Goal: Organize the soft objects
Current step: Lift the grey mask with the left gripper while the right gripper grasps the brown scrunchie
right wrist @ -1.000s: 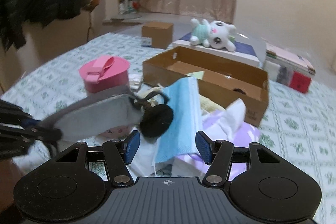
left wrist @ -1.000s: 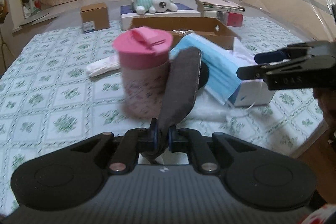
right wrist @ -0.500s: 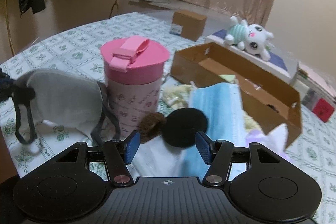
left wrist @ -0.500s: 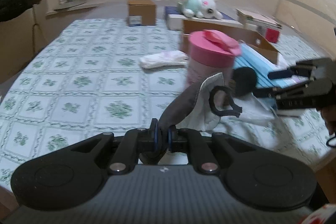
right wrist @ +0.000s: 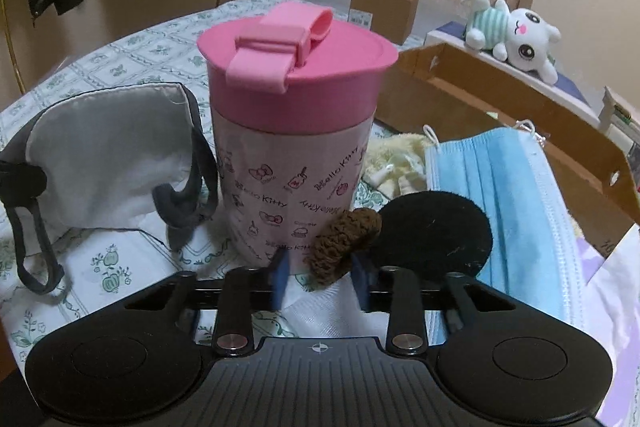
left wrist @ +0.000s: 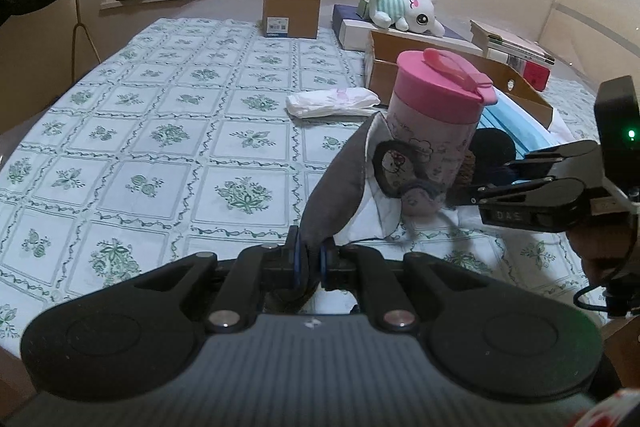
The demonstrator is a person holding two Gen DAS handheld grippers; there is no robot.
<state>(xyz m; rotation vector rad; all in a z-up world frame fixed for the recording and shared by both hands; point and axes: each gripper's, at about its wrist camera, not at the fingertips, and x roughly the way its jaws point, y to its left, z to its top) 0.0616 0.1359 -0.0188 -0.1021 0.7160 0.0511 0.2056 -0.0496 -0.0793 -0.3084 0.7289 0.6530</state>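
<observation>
Left tool [left wrist: 308, 261] is clamped on one grey mask [left wrist: 340, 183], draped ahead of it beside one pink cup [left wrist: 436, 131]. Right tool [right wrist: 320, 279], its jaws just narrowing, is set around one brown scrunchie [right wrist: 344, 243], apparently not yet pinched; one blue mask [right wrist: 504, 195] lies right of it.

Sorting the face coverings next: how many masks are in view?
2. The grey mask hangs from the left gripper, left of the pink cup. The blue mask lies right of the cup, by the cardboard box. The pile may hide more.
</observation>
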